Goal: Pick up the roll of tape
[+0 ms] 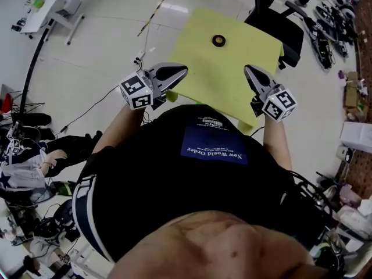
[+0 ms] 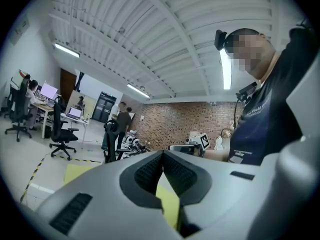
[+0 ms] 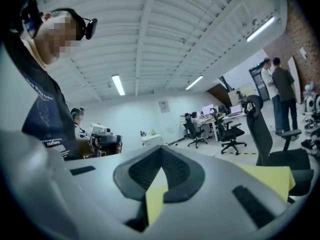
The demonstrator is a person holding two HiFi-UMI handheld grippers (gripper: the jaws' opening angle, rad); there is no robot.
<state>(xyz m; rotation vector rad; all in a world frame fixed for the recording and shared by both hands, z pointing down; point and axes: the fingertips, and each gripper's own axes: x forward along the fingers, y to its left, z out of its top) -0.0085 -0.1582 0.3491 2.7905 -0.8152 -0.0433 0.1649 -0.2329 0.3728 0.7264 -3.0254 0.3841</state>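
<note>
A small dark roll of tape [image 1: 218,40] lies on the far half of a yellow-green table [image 1: 203,68], with nothing touching it. My left gripper [image 1: 183,69] hovers at the table's near left edge, jaws shut and empty, pointing level toward the right. My right gripper [image 1: 248,69] hangs over the near right edge, also shut and empty, pointing left. In the left gripper view the left gripper's [image 2: 162,154] tips meet with only yellow table showing below. The right gripper view shows the same closed tips of the right gripper [image 3: 161,149]. Neither gripper view shows the tape.
A black office chair [image 1: 280,29] stands against the table's far right corner. Cables and gear litter the floor at left [image 1: 29,150] and far right [image 1: 331,16]. A yellow-black floor stripe [image 1: 157,7] runs beyond the table. Two people [image 3: 277,91] stand behind the chair.
</note>
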